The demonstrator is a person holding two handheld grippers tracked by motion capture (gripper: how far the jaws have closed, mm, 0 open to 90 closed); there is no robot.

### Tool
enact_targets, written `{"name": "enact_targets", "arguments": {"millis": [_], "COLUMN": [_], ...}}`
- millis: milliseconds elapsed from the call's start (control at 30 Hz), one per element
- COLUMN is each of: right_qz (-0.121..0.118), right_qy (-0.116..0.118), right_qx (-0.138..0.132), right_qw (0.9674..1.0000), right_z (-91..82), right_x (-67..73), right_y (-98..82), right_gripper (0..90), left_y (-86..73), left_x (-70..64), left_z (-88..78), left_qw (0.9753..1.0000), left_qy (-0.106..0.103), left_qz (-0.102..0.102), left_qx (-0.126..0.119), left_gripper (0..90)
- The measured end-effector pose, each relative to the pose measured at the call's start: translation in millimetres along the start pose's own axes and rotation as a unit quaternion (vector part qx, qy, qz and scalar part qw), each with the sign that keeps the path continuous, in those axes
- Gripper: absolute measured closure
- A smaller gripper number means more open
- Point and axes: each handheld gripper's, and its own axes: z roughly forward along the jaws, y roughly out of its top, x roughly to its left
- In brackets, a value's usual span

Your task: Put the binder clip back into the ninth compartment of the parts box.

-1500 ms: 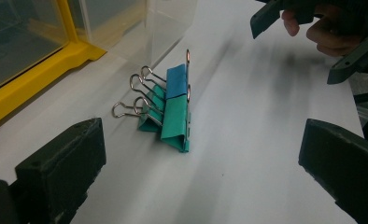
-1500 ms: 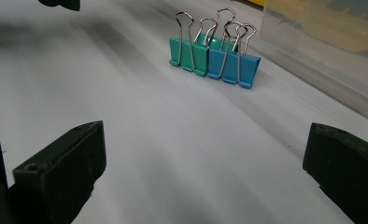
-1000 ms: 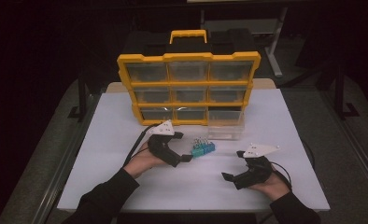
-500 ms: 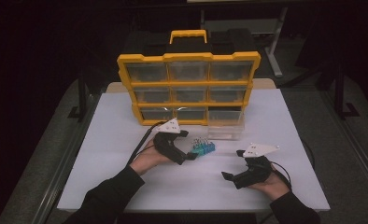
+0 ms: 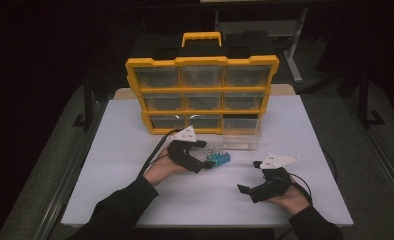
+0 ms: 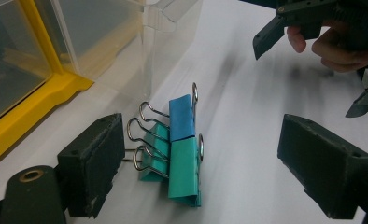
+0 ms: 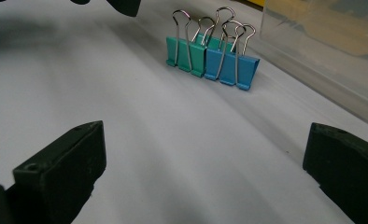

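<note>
1. The yellow organizer (image 5: 202, 95) stands upright at the back of the white table (image 5: 110, 165), a hard plastic frame with clear drawer fronts; one clear drawer (image 5: 241, 134) sits pulled out on the table just beside it.
2. The left gripper (image 5: 206, 155) has its jaws around the binder clips (image 6: 175, 151), and they have just been closing; the pads stand apart from the clips, one close to the wire handles, the other well clear.
3. The clips lie in a tight cluster in front of the pulled-out drawer: folded teal and blue metal bodies with thin, shiny wire loops (slick surfaces, little to bite on).
4. Risk, as I judge it: the near pad may catch a wire loop first and shove or tip the cluster, so the jaws pinch only a handle and the clip swings or slips free. Several clips could also come up together.
5. The right gripper (image 5: 248, 186) rests low on the table, well apart from the clips, jaws wide open and empty.
</note>
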Motion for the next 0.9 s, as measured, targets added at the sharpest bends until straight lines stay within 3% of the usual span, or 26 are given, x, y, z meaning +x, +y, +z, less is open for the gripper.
{"name": "enact_targets", "arguments": {"millis": [333, 900], "right_qz": [-0.001, -0.004], "right_qy": [0.001, 0.003], "right_qx": [-0.001, 0.001], "right_qw": [1.0000, 1.0000], "right_z": [-0.4, 0.1], "right_x": [0.7, 1.3], "right_y": [0.1, 0.1], "right_gripper": [0.0, 0.0], "left_y": [-1.6, -6.8], "left_x": [-1.4, -2.3], "left_z": [4.8, 13.3], "left_qw": [0.9999, 0.9997], "left_qy": [-0.002, 0.004], "left_qz": [0.000, 0.012], "left_qx": [0.011, 0.022], "left_gripper": [24.8, 52.9]}}
